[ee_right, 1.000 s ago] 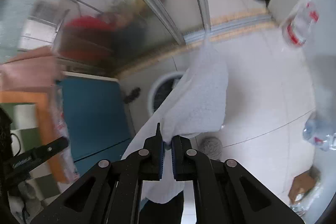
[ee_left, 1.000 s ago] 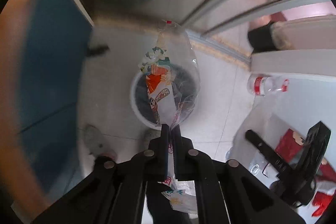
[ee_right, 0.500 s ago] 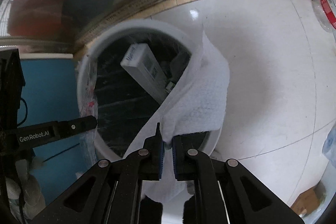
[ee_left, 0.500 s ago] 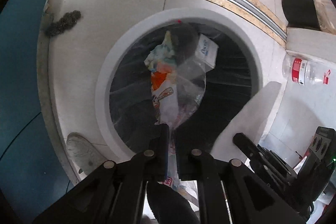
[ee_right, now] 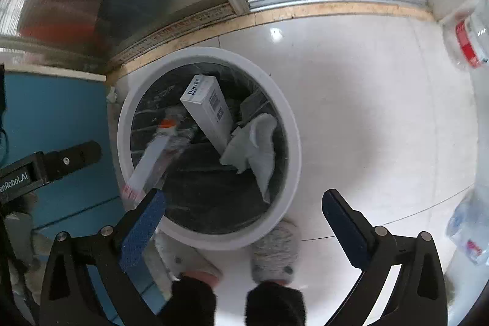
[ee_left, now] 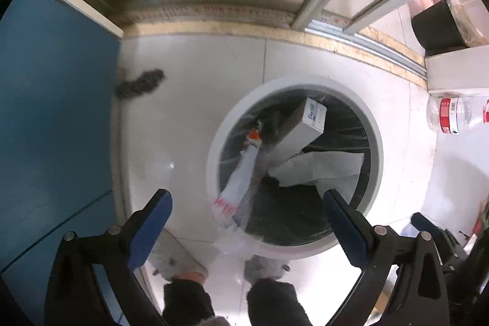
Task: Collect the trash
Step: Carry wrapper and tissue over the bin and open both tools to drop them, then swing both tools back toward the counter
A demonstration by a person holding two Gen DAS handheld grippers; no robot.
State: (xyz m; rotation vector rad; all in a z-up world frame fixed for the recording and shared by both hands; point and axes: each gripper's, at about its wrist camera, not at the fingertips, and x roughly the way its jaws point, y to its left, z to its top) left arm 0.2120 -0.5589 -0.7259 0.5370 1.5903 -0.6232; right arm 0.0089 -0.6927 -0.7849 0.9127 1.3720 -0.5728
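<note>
Half the wrapper (ee_left: 241, 182) blurs.

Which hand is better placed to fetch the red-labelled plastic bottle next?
Right, probably. Both the left gripper and right gripper are opening, empty, over the bin. The bottle lies on the right side of both views.

Both hand-held grippers (ee_left: 246, 200) (ee_right: 241, 200) downward, jaws opening, empty

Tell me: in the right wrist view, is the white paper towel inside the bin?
Yes: the paper towel lies inside the white bin, beside the long box.
</note>
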